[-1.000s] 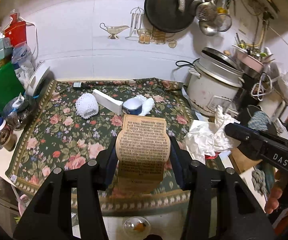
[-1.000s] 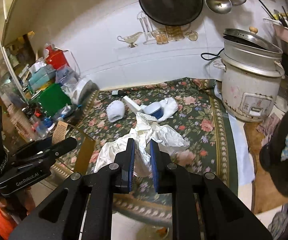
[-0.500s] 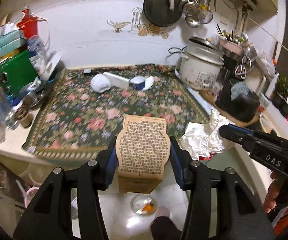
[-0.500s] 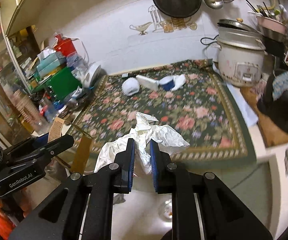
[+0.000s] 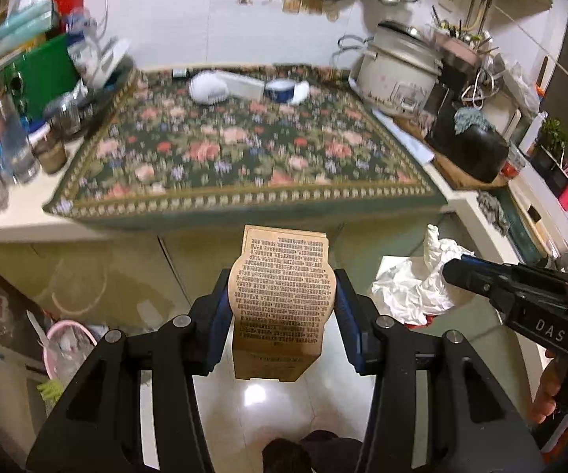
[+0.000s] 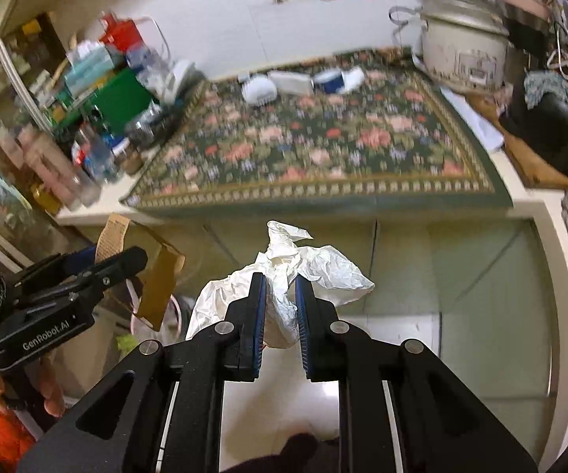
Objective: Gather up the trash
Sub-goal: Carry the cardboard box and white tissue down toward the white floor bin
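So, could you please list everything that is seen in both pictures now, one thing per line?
cardboard piece: one, brown with printed text, held between the left gripper's fingers
crumpled paper: one, white, held between the right gripper's fingers
tablecloth: one, dark green with flowers, on the counter
rice cooker: one, white, back right of the counter
white items: a few, with a blue-and-white cup, at the cloth's far edge
bottles and jars: several, counter's left end
green box: one, left, by the wall
pink basket: one, on the floor, lower left
left gripper: black, blue pads
right gripper: black, blue pads
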